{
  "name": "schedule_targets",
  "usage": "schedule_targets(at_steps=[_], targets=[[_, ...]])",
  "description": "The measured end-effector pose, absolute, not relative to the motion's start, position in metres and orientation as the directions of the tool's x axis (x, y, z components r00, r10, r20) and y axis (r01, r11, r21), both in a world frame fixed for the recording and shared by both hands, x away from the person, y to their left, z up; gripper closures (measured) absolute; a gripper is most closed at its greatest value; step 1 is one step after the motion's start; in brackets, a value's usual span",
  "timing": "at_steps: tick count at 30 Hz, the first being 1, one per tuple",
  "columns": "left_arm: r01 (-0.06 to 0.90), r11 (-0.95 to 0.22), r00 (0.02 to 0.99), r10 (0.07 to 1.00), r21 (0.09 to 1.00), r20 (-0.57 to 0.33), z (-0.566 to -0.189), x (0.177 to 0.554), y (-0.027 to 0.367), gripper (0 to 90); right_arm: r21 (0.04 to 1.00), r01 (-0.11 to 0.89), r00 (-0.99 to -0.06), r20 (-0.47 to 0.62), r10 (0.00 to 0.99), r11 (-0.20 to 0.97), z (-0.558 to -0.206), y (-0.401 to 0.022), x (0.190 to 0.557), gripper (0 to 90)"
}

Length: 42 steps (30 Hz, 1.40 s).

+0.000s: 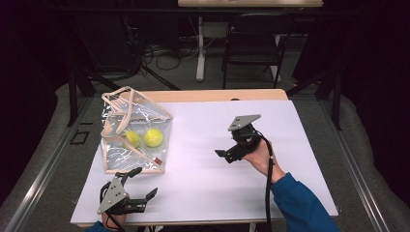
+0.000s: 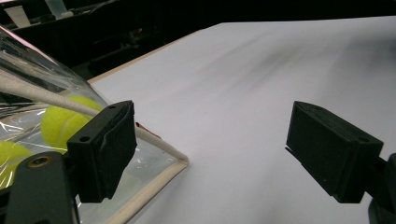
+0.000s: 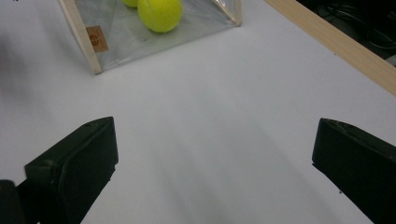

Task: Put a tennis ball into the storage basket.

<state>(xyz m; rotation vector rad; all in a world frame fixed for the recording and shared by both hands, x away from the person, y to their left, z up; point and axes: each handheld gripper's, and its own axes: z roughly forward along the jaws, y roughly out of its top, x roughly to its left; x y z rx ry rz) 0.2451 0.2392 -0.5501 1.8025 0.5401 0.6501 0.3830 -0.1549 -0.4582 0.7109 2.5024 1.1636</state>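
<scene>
Covering most of the table is a white sheet, and on its left part sits a clear plastic bag with pale trim, holding two tennis balls side by side. The right gripper is raised over the sheet's middle, jaws spread wide and empty, aimed toward the bag. The left gripper hovers just beside the bag's near corner, equally wide open and gripping nothing.

Dark room; grey floor; black folding chair behind white table; cables on floor.
</scene>
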Motion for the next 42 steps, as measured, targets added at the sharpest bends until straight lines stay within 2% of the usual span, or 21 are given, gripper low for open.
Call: schedule_targets(at_steps=[8, 23, 42], targets=[[0.05, -0.307, 0.746, 0.644, 0.95, 0.169, -0.55, 0.245, 0.24, 16.0, 0.765, 0.311, -0.825, -0.077, 0.559, 0.564, -0.474, -0.172, 0.365, 0.0], [0.051, -0.31, 0.747, 0.643, 0.949, 0.17, -0.55, 0.245, 0.239, 16.0, 0.799, 0.336, -0.783, -0.057, 0.619, 0.498, -0.513, -0.208, 0.329, 0.0], [0.056, -0.316, 0.745, 0.644, 0.947, 0.171, -0.551, 0.245, 0.238, 16.0, 0.807, 0.385, -0.728, -0.032, 0.684, 0.448, -0.547, -0.24, 0.296, 0.0]])
